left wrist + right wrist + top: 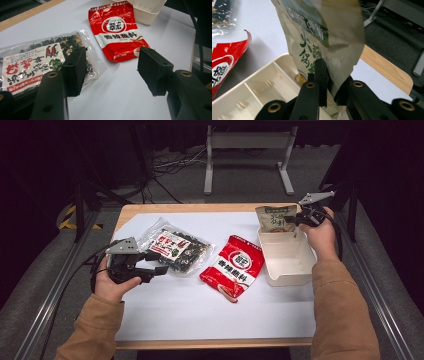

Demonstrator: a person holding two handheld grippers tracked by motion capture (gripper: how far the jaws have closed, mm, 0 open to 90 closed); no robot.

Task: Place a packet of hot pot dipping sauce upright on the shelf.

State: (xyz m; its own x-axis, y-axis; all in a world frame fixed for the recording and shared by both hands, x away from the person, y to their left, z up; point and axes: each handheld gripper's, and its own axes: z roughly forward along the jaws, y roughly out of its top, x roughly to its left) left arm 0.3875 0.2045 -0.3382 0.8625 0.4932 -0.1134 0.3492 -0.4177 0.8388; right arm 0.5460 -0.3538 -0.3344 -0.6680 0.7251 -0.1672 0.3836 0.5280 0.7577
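My right gripper (291, 221) is shut on the lower edge of a tan and green snack packet (275, 217), which stands upright over the far end of a white divided box (280, 279). In the right gripper view the two jaws pinch the tan packet (324, 32) between them at my right gripper (330, 83), above the box's compartments (249, 86). My left gripper (161, 268) is open at the near edge of a clear bag of dried seaweed (176, 247). The seaweed bag (32, 62) lies partly under the left jaw of my left gripper (112, 63).
A red seasoning packet (234, 265) lies flat between the bag and the box, and the red packet (117, 32) is just ahead of the left jaws. White paper (210, 310) covers the wooden table. A metal frame (247, 150) stands on the floor beyond.
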